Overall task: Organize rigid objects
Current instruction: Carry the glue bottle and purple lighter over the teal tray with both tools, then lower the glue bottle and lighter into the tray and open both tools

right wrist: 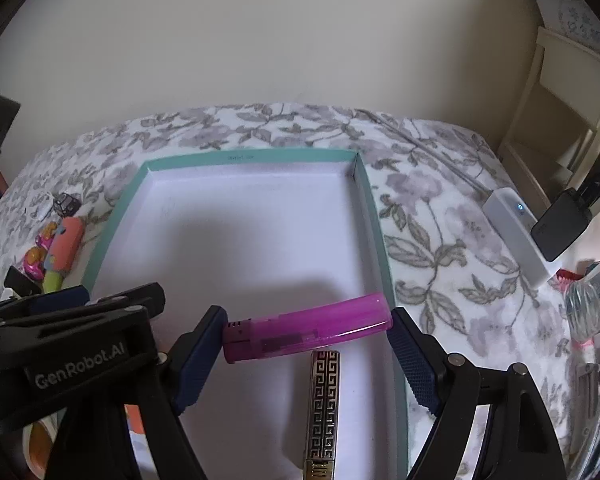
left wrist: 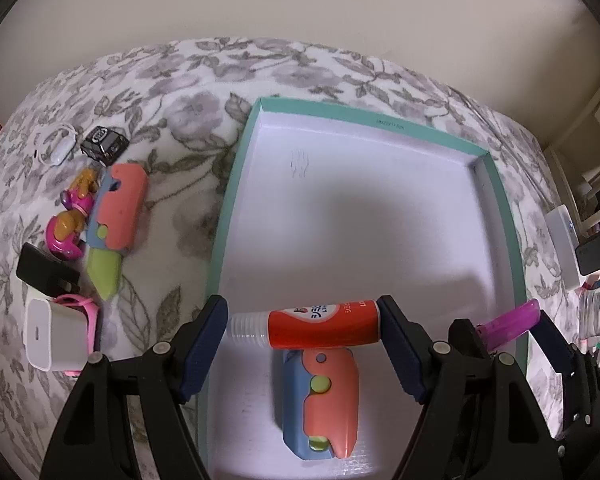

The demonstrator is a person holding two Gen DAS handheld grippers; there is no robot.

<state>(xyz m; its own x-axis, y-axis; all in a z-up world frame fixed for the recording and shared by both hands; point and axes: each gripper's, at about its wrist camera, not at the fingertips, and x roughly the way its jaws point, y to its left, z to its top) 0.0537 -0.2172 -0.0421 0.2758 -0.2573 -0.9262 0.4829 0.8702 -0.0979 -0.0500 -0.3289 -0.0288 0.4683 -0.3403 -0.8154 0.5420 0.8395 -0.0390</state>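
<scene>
My left gripper (left wrist: 302, 320) is shut on an orange-red tube (left wrist: 324, 326) with a clear cap, held lengthwise between the pads over the teal-rimmed box (left wrist: 226, 208). Under it an orange-and-blue toy (left wrist: 320, 396) lies on the white box floor. My right gripper (right wrist: 306, 328) is shut end to end on a purple lighter (right wrist: 308, 334), above the box's (right wrist: 376, 220) right side. A gold-and-black patterned lighter (right wrist: 324, 404) lies in the box beneath it. The purple lighter (left wrist: 508, 320) also shows at the right of the left wrist view.
Left of the box on the floral cloth lie an orange toy knife with a green blade (left wrist: 114, 216), pink toys (left wrist: 66, 228), a black toy car (left wrist: 104, 144), a black block (left wrist: 44, 270) and a white charger (left wrist: 54, 336). A white device (right wrist: 516, 232) sits at the right edge.
</scene>
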